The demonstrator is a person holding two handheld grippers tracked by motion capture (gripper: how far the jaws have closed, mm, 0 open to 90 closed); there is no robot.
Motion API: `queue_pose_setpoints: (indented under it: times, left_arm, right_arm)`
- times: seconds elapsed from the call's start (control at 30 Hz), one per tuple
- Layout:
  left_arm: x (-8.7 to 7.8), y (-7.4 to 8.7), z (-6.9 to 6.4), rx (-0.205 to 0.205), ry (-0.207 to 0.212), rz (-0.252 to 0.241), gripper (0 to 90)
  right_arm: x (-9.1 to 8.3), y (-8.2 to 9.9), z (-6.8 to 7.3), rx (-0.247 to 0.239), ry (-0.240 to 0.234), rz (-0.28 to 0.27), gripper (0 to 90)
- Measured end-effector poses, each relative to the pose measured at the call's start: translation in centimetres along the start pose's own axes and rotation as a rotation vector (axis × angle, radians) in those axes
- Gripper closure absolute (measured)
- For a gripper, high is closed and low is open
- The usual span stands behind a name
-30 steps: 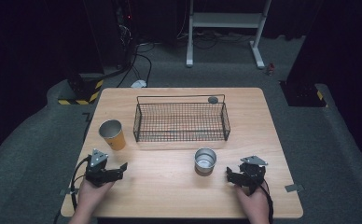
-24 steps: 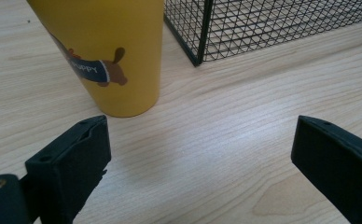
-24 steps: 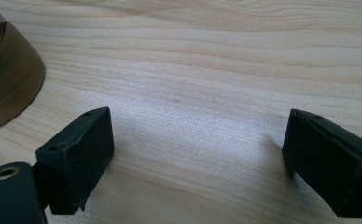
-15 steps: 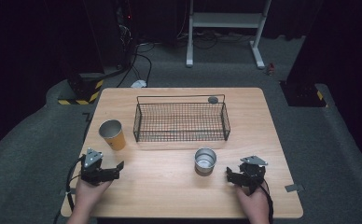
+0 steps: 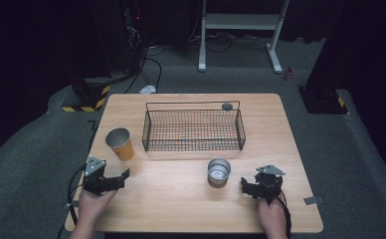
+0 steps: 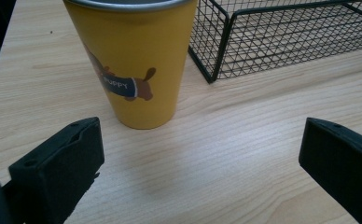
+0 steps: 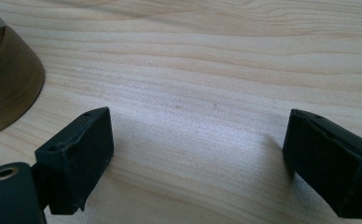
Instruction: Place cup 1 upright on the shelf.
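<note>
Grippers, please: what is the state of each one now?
Left gripper: open, holding nothing.
Right gripper: open, holding nothing.

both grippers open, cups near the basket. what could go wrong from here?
1. The yellow cup stands close beside the wire basket; the open left gripper closing around it could catch the basket corner.
2. The cup is tall and tapers to a narrow base, so a high nudge may tip it.
3. The metal cup sits near the right gripper; a sideways sweep could knock it.
</note>
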State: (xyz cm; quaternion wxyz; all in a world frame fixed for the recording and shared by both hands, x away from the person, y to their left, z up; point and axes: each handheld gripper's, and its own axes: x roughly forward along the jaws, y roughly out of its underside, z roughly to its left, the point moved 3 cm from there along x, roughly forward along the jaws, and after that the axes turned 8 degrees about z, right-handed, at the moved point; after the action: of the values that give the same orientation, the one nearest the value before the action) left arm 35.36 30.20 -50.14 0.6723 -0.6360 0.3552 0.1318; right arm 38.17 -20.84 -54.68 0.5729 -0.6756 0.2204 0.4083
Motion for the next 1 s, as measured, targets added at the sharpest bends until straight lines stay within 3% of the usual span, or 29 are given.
queue_pose_setpoints:
  times: [0.43,0.53,0.83,1.0]
  left_arm:
    - [0.6,-1.0,0.7,0.015,-0.018,-0.003,0.6]
    - [0.8,-1.3,1.0,0.002,-0.02,-0.025,1.0]
    - [1.6,-2.4,1.3,0.019,-0.02,-0.039,1.8]
    - [2.4,-2.7,1.9,-0.003,-0.024,-0.046,2.1]
  right_arm:
    - [0.2,-0.2,0.0,-0.008,0.002,-0.003,8.3]
    - [0.2,-0.3,0.0,-0.005,0.003,-0.002,8.3]
    - [0.2,-0.3,0.0,-0.005,0.003,-0.003,8.3]
    - [0.2,-0.3,0.0,-0.005,0.003,-0.003,8.3]
